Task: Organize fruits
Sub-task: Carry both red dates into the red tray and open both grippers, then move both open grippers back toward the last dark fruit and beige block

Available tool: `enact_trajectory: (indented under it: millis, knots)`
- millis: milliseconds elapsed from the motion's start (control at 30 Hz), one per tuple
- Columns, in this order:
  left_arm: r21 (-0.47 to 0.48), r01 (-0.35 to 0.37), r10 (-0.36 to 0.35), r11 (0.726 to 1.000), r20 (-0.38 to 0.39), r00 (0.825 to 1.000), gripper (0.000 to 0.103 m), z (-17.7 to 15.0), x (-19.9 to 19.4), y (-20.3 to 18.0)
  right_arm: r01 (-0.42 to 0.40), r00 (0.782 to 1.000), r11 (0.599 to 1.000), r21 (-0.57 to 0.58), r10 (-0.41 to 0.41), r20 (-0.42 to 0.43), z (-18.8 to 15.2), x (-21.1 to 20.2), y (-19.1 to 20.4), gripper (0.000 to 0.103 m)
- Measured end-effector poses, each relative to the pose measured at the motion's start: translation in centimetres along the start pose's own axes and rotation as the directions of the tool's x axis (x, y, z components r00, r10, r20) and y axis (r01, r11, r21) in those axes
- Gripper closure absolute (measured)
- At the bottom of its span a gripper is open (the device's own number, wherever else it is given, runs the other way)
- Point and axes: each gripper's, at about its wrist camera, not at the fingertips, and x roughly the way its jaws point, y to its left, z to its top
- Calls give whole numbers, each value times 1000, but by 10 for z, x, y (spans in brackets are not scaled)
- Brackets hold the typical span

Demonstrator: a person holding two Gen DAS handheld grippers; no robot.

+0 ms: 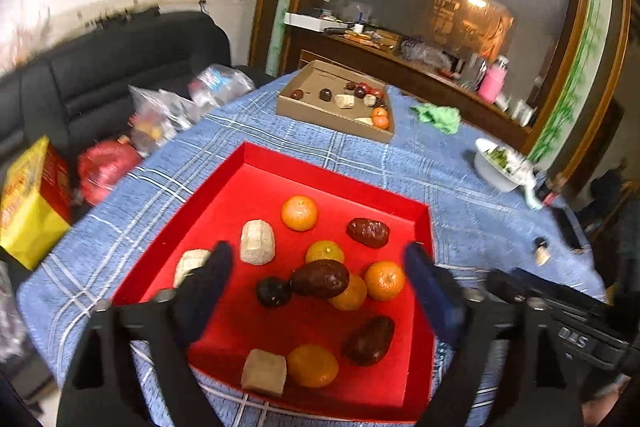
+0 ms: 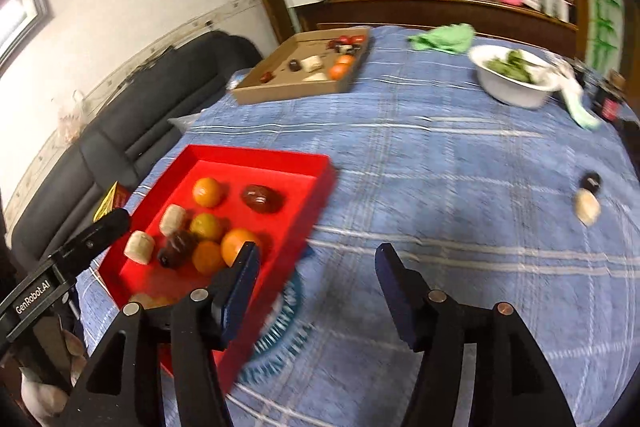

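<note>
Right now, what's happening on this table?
Fruit sorting. The left gripper hovers open over the red tray, which holds oranges, dark fruits and pale blocks. The right gripper is open and empty above the blue cloth beside the tray. The cardboard tray farther back holds more. Two pieces lie loose on the cloth.

Oranges (image 1: 299, 213), dark dates (image 1: 367, 232) and pale blocks (image 1: 257, 242) lie scattered in the red tray (image 1: 256, 155).
</note>
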Motion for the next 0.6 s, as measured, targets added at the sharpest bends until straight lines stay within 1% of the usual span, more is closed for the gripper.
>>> enact_trajectory:
  millis: [33,100,167,300,367,600]
  knots:
    - [21,-46,46,999,8,999,6,-2,-3,-8,11,1000,1000,9,-11,8,-4,-4,-5,38]
    - [53,-93,92,994,17,996,5,-5,-6,-17,39,999,999,13,-39,15,-11,-10,-13,38]
    - [74,-99,99,992,9,995,5,-7,-7,-26,77,997,997,22,-77,19,-17,-17,-24,38]
    - [105,-128,128,986,4,992,5,-13,-10,-42,74,997,995,60,-75,24,-26,-27,-43,37]
    - [129,-137,137,982,8,991,5,-15,-12,-50,85,996,994,65,-87,26,-29,-31,-51,37]
    - [183,-124,126,975,0,992,5,-21,-15,-73,94,995,991,94,-97,27,-39,-39,-66,36]
